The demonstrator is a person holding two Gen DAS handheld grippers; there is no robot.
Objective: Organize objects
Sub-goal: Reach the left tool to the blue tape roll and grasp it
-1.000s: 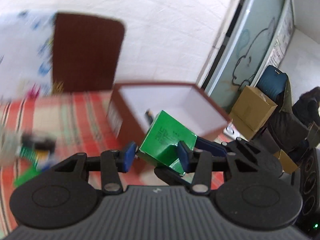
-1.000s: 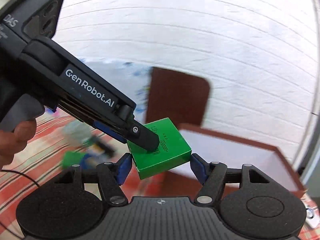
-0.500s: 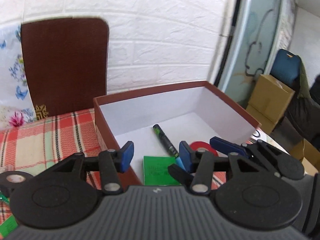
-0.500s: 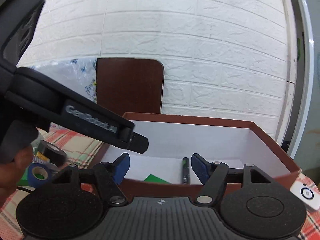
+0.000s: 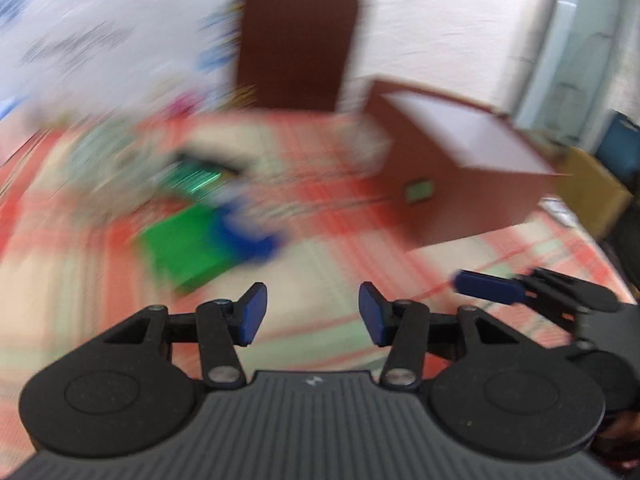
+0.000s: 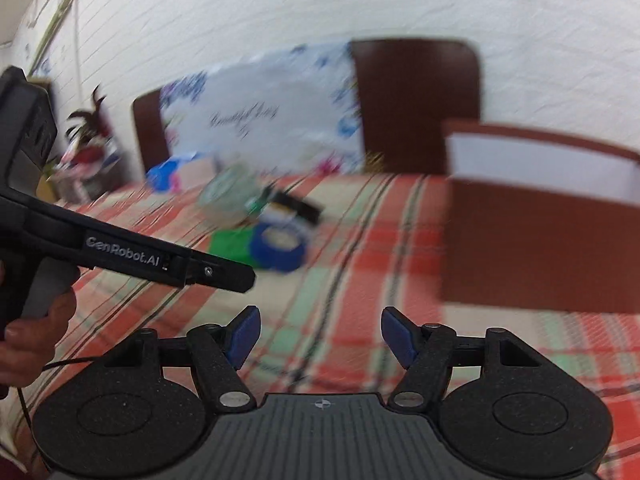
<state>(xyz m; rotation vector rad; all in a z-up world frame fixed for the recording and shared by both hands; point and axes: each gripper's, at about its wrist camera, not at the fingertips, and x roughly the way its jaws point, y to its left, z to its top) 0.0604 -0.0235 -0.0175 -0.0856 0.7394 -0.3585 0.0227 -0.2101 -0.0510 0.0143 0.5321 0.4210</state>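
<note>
left gripper: jaws spread wide, nothing held. right gripper: jaws spread wide, likewise empty.

remaining objects lie in a loose cluster on the checked tablecloth, ahead and to the left of both tools. nearest items: green box with blue tape roll touching or overlapping its right edge; exact contact not readable through blur. behind them, a black item and a pale round item, too smeared to identify.

key relation: cluster sits forward-left of the left gripper, nearer to it than to the right gripper, judging by the left tool body already reaching between the right gripper and the cluster. long axis of green box appears to run diagonally, away and to the right; not confirmed, given blur. tape roll lies flat, hole upward.

brown box, open-topped, stands ahead and to the right of both tools, well apart from the cluster. contents not visible from either view.

obstructions: none between left gripper and green box; bare cloth only. for the right gripper, left tool body crosses the line to the cluster. tape roll against the green box likely complicates a clean pinch on that side.

surroundings: brown chair back and flowered cloth beyond the table, white brick wall behind.
</note>
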